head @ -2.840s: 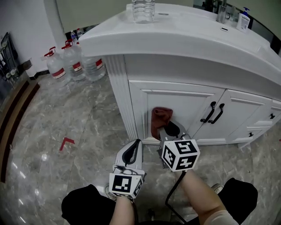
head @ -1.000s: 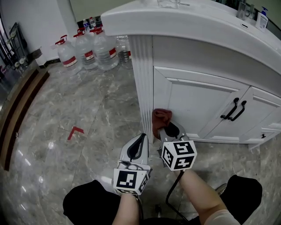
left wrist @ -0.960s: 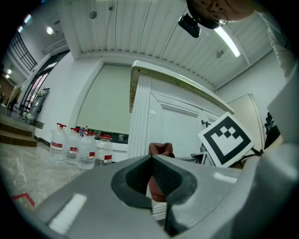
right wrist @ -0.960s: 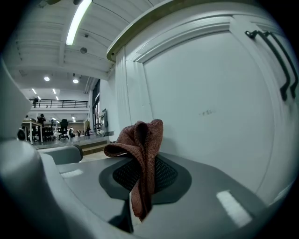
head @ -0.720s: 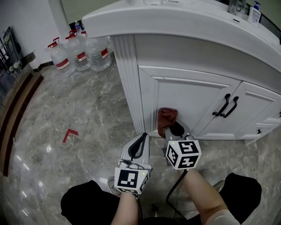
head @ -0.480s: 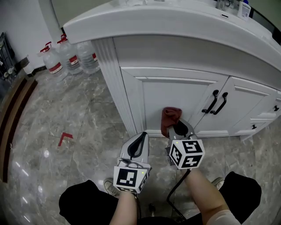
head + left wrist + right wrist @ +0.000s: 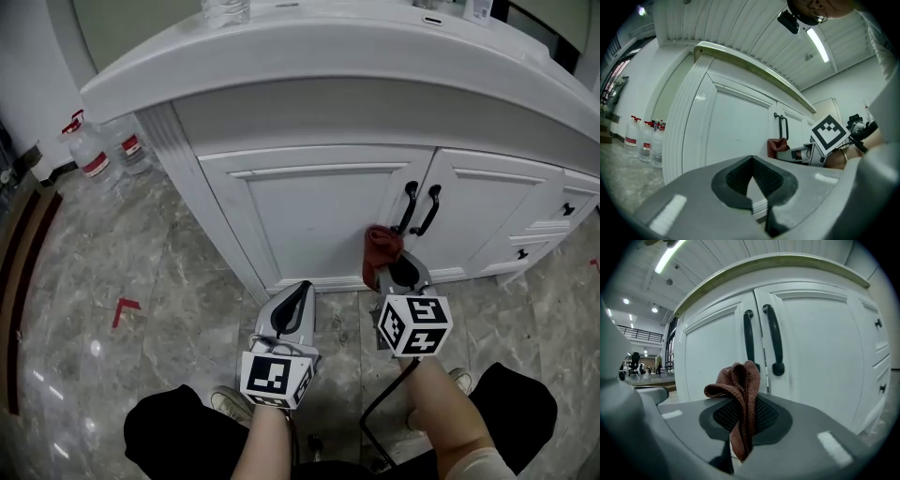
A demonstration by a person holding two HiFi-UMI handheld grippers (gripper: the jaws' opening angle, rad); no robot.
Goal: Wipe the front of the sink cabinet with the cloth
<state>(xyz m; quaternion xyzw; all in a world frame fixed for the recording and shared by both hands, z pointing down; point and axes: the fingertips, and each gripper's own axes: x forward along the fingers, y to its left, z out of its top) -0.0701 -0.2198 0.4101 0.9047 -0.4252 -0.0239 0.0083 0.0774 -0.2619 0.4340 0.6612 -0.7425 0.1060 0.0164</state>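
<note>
Shifted right to the handles (image 7: pixel 420 208), cloth (image 7: pixel 380 246) clamped in right gripper (image 7: pixel 392 269), left gripper (image 7: pixel 292 302) closed empty: better to press flat on cabinet (image 7: pixel 309 206), avoiding snags.

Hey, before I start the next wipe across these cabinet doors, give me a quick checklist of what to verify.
1. Cloth gripped: ok, the right gripper is shut on it.
2. Cloth touching the cabinet doors: cannot tell.
3. Doors closed: ok, both look flush.
4. Upward stroke path clear: not ok, the black handles stand just above the cloth.
5. Left gripper out of the way: ok, shut, empty, held back from the doors.
</note>
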